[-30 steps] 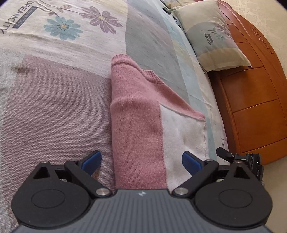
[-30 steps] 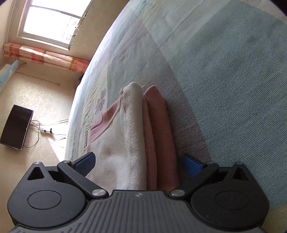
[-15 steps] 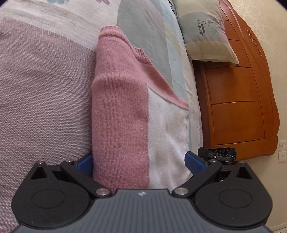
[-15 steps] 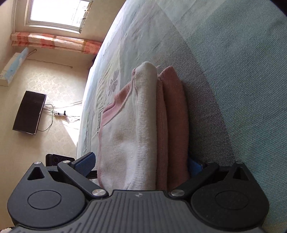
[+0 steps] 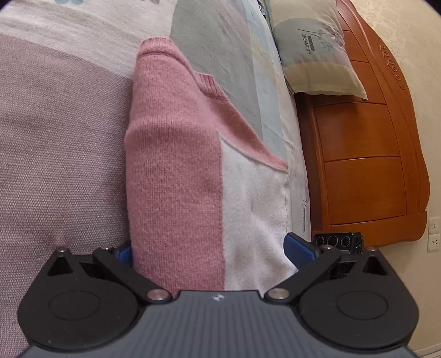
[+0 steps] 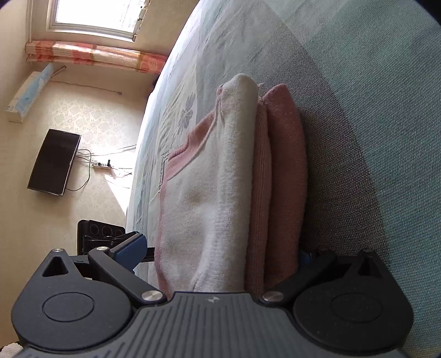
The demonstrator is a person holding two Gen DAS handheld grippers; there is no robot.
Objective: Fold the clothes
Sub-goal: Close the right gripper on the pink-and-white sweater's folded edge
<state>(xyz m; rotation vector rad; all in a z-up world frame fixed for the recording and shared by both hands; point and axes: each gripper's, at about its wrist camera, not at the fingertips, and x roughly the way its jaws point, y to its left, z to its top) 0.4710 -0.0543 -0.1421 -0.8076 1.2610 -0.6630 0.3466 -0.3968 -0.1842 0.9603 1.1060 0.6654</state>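
I have pushed both grippers further in: my left gripper (image 5: 210, 245) and right gripper (image 6: 217, 247) now straddle the folded pink-and-white knitted sweater (image 5: 176, 176) on the patchwork-covered bed (image 5: 55, 137), jaws spread wide. Left view alone shows the wooden headboard (image 5: 366, 154); right, the window (image 6: 96, 13).

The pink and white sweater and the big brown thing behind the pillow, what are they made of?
The sweater looks like soft knitted yarn, maybe wool or acrylic: you can see tiny knit rows and a fuzzy, matte surface. The headboard looks like wood with a glossy orange-brown varnish: it shows faint grain, carved swirls and shiny highlights.
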